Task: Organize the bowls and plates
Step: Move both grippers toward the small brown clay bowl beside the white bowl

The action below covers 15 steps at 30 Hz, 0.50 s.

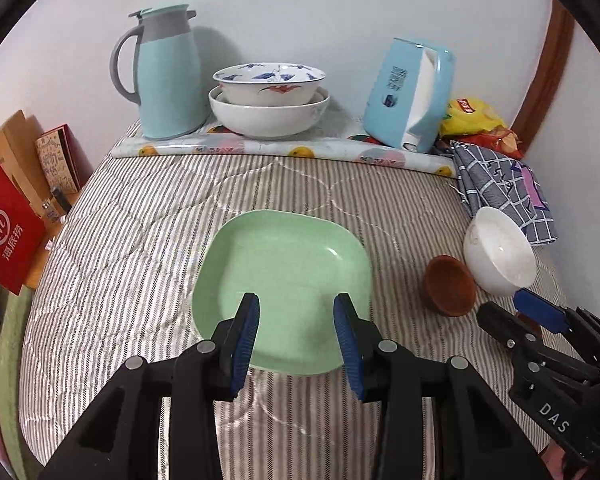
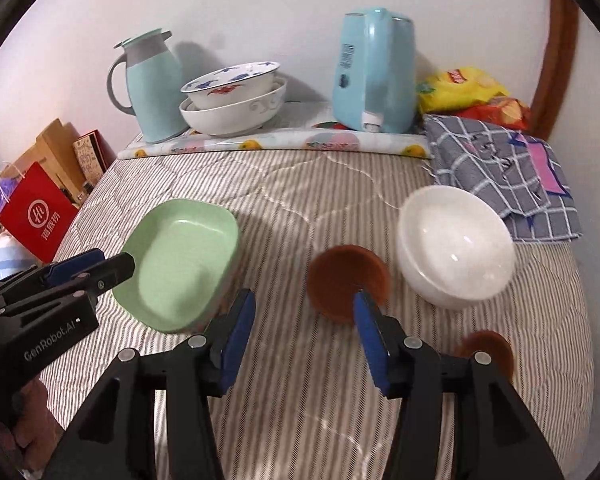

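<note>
On the bed's striped quilt, the green plate is lying mid-bed, the white bowl toward the right edge, the small brown bowl between — loose pieces likely awaiting stacking. Both the left hand-held gripper and right hand-held gripper are hovering spread, empty.

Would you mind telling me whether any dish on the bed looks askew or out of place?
Yes: the white bowl leans to one side on the striped quilt, its mouth tipped rather than level. The green plate and brown bowl sit flat.
</note>
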Each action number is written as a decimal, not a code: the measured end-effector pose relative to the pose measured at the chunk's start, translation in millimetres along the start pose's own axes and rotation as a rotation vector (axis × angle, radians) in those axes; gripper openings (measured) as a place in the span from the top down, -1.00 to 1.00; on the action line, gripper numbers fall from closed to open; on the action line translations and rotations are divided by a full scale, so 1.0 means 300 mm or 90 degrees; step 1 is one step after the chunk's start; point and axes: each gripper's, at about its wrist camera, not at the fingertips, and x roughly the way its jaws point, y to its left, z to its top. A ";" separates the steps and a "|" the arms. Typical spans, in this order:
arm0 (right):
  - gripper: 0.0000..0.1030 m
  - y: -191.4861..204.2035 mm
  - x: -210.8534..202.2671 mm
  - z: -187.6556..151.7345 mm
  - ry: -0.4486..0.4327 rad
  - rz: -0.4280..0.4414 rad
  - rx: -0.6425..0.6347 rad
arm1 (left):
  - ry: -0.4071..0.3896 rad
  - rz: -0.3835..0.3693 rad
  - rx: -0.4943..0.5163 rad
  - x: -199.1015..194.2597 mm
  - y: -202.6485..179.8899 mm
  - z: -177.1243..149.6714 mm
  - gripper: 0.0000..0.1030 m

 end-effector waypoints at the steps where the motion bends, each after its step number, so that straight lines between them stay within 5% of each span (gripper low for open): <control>1: -0.03 -0.013 -0.009 -0.007 -0.001 -0.004 0.004 | -0.002 0.000 0.001 -0.006 -0.008 -0.002 0.29; 7: -0.30 -0.093 -0.085 -0.049 -0.029 -0.041 0.023 | -0.010 -0.005 0.001 -0.034 -0.061 -0.008 0.28; 15: -0.31 -0.247 -0.175 -0.104 -0.057 -0.090 0.069 | -0.031 -0.009 0.025 -0.060 -0.173 -0.014 0.28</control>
